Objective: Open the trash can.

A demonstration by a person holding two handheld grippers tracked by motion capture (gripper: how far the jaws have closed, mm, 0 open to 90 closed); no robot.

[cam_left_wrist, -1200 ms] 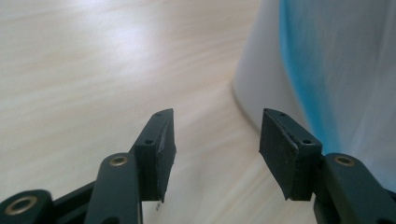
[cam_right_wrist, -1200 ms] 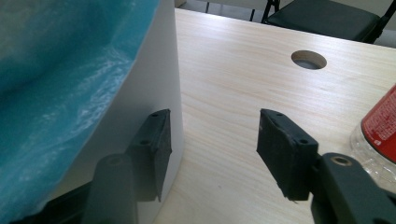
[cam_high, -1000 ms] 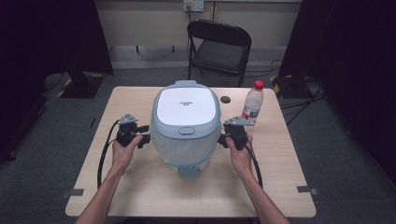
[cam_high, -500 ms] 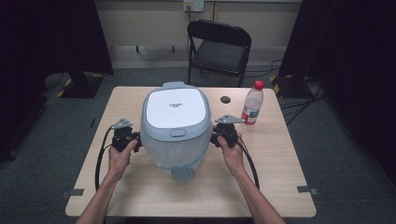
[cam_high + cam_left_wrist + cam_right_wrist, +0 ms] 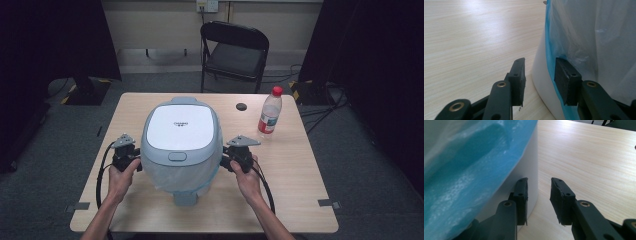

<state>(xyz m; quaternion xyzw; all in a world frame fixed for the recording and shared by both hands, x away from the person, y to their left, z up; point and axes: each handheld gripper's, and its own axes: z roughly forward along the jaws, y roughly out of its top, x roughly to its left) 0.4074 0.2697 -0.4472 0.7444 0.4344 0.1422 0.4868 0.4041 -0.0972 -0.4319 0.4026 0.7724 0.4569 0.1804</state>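
Rice cooker (image 5: 181, 140) slid nearer you since earlier frame. Your left gripper (image 5: 131, 159) reopening slightly, your right gripper (image 5: 231, 156) narrow; each flanks cooker wall, unclamped.

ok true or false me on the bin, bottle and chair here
1. The bin has its lid down. True.
2. The bottle has a blue cap. False: the cap is red.
3. The bottle lies on its side. False: it stands upright on the table, apart from the bin.
4. A bag hangs out over the bin's side. True.
5. Someone sits on the chair. False: its seat is bare.
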